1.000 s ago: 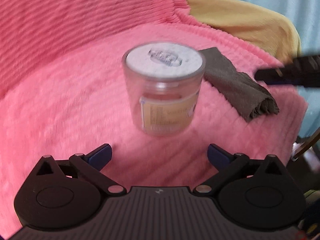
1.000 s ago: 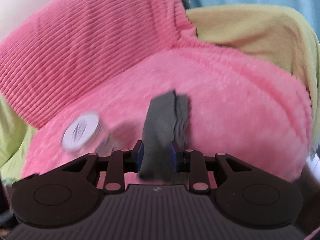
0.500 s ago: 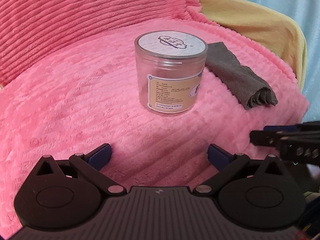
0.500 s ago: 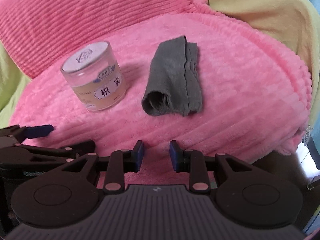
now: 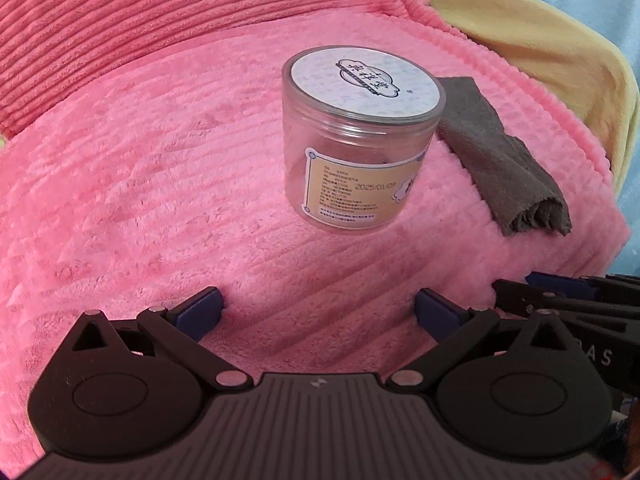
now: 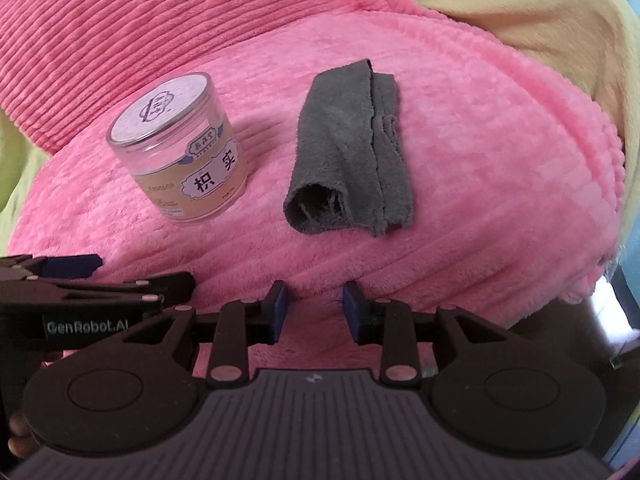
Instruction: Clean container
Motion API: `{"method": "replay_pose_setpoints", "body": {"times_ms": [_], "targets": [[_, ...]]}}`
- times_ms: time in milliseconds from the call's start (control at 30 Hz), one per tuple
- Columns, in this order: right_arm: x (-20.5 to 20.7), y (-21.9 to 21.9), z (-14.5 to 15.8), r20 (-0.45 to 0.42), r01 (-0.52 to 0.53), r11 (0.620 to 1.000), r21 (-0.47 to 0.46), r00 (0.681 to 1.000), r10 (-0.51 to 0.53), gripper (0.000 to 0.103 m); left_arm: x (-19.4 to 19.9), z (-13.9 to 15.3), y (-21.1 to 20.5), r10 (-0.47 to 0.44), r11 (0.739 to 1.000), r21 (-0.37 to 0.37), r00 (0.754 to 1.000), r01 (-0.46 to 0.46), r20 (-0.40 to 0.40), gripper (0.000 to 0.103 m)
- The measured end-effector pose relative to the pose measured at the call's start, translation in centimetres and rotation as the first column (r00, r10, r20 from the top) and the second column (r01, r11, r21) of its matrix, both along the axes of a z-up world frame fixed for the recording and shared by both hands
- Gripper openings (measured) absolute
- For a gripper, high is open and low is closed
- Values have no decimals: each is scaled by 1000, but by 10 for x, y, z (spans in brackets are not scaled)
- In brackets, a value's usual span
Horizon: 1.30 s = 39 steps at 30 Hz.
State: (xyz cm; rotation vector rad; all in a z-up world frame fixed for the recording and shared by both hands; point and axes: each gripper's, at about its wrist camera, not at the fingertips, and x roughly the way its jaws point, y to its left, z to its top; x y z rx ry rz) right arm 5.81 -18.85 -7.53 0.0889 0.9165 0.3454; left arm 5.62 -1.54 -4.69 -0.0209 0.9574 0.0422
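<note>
Now that your right tongs [image 6: 313,309] let go of the folded grey cloth [image 6: 352,152] and backed off, both tongs are open and empty; the clear plastic jar [image 5: 360,136] is left unwiped.

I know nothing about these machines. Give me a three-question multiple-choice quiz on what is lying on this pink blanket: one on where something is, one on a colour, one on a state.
1. Seen from the right tongs, where does the cloth lie relative to the jar?
A. To its right
B. On top of it
C. Inside it

2. What colour is the cloth?
A. Yellow
B. Grey
C. White

3. How is the jar?
A. Tipped over, lid off
B. Held by the left tongs
C. Upright, lid on

Answers:
1. A, it lies folded to the jar's right on the blanket.
2. B, it is dark grey.
3. C, it stands free with its white lid on; both tongs are open and empty.
</note>
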Motion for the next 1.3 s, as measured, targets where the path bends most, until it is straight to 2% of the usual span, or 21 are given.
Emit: {"method": "replay_pose_setpoints", "body": {"times_ms": [467, 767, 1100, 1300], "targets": [[5, -1, -1, -17, 1, 1000, -3, 1000, -1, 29, 1, -4, -5, -2, 999, 37, 1000, 2, 3, 103], [1, 2, -1, -4, 16, 1000, -12, 1000, -16, 28, -6, -5, -3, -5, 999, 35, 998, 3, 59, 103], [-6, 11, 8, -5, 28, 996, -89, 1000, -29, 27, -11, -1, -3, -34, 998, 54, 997, 30, 63, 102], [-15, 12, 18, -1, 33, 995, -92, 999, -34, 25, -17, 8, 2, -41, 998, 48, 998, 39, 57, 102]]}}
